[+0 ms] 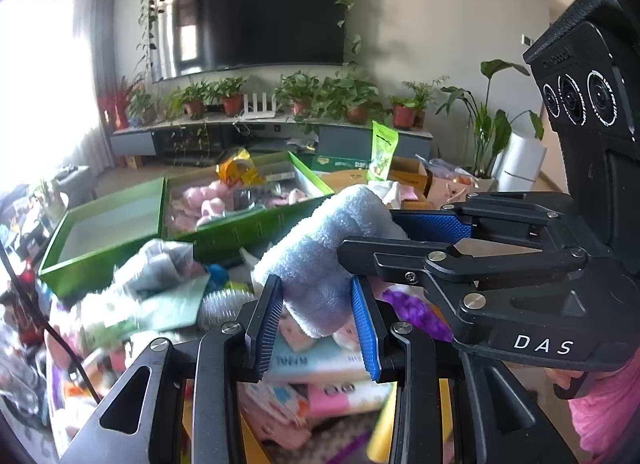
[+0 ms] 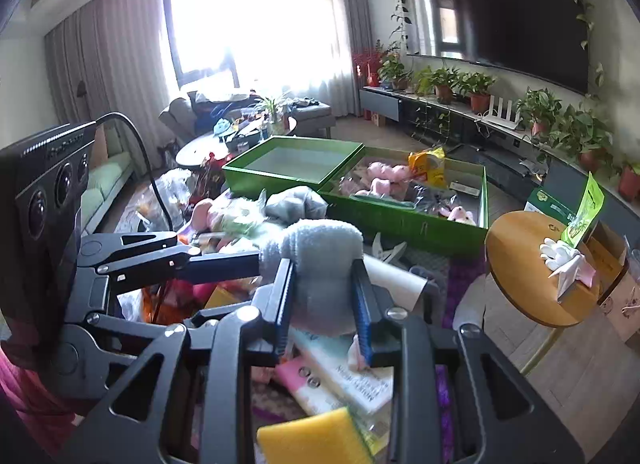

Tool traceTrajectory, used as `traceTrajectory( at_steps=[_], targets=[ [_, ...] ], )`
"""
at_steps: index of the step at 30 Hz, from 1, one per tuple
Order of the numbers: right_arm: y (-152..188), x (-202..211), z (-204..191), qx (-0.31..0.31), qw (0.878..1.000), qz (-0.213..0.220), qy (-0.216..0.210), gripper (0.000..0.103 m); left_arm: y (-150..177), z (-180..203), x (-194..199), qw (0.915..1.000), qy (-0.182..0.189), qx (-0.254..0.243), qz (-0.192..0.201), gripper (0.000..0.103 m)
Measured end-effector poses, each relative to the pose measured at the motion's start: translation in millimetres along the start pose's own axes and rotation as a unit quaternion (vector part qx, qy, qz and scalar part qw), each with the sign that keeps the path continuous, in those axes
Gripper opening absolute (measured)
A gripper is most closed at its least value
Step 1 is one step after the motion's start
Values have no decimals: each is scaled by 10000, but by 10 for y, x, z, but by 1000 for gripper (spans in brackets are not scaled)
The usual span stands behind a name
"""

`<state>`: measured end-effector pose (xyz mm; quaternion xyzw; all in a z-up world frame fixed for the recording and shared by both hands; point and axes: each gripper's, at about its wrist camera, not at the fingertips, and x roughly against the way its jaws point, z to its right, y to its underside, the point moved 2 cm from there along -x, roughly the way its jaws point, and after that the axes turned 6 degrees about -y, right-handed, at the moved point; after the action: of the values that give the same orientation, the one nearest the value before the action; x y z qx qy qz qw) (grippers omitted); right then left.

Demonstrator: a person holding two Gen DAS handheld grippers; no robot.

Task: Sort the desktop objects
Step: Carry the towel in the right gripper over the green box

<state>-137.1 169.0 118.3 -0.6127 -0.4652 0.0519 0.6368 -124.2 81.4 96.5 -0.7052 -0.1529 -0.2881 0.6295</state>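
Towel between both tilted tools

living room: wall tv, sofa

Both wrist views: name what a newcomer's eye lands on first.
First, the rolled pale blue towel, pinched at one end by the left tongs and at the other by the right tongs, above a cluttered tabletop. Behind it sit two green boxes; a large dark television hangs on the wall.
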Motion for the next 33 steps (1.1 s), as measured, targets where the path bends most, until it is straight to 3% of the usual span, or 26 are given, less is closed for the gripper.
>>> traceTrajectory(
  at_steps=[23,33],
  targets=[
    [-673,-296,607,-260,9979,457,370,32,-811,-93,-623,9980,-75,-460,423,36],
    [-903,-415,798,-360,9966,511,541,32,-1126,-176,-929,9980,-29,-540,331,36]
  ],
)
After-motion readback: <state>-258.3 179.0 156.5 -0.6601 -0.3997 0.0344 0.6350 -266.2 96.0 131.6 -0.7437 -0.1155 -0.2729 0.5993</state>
